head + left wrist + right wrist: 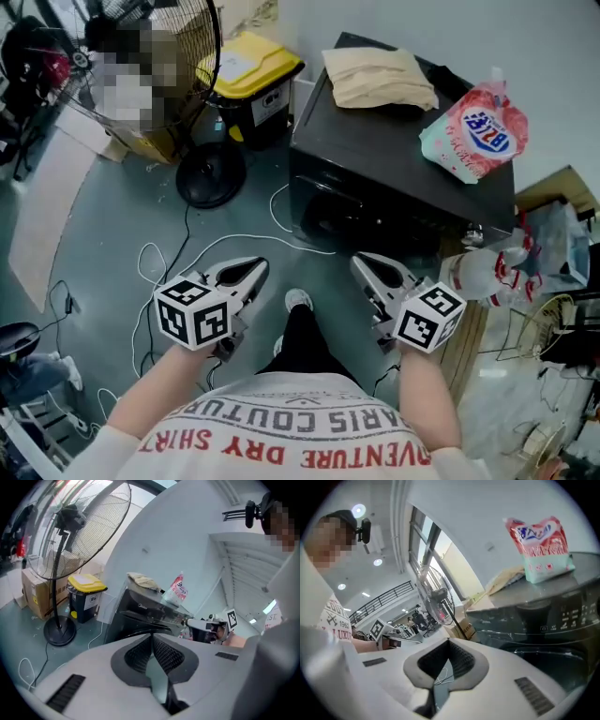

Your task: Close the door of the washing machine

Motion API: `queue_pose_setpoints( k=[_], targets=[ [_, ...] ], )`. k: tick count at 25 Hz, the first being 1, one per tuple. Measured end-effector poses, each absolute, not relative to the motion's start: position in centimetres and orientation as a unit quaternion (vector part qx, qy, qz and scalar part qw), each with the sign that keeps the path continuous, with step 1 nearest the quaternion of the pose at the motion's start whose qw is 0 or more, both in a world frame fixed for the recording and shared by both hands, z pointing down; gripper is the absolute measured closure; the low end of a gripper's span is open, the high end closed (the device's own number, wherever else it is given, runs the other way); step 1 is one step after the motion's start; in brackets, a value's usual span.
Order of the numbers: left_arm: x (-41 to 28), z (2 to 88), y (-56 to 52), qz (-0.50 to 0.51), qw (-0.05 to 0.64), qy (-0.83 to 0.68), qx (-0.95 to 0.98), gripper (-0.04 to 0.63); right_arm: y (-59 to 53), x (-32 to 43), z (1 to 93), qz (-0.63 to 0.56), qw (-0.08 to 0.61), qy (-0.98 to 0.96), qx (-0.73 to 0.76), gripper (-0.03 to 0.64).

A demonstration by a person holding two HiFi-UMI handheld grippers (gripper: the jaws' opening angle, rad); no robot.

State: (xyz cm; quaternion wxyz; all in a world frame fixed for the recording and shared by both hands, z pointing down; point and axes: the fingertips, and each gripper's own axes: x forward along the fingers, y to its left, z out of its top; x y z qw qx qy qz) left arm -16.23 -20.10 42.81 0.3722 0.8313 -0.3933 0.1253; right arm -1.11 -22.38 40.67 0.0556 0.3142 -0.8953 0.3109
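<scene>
Hovering in front of the washing machine, the left gripper and right gripper have jaws pressed together, holding nothing; a detergent bag lies on top.

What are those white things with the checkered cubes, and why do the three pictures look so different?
They are hand-held grabbers, not a robot. A person holds a left gripper and a right gripper; the patterned cubes are part of them. The head view comes from a camera on the person's head, looking down. The other two views come from cameras riding on each gripper, looking along its fingers. Both pairs of fingers are closed and hold nothing. Ahead stands a dark washer. On top lie a folded cloth and a pink bag. A fan and a yellow-lidded bin stand beside it.
</scene>
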Motion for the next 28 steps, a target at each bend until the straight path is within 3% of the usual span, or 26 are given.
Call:
queue_pose_setpoints(
  k=[18,28],
  targets=[
    [-12.4,26.7,-13.9,0.038,0.214,-0.336,0.916,0.557,-13.9,1.4,27.5,0.17,-0.001,-0.92,0.354,0.598],
    [-9.7,25.2,-14.8,0.041,0.195,-0.326,0.924,0.557,-14.8,3.4,26.0,0.159,0.009,-0.924,0.348,0.598]
  ],
)
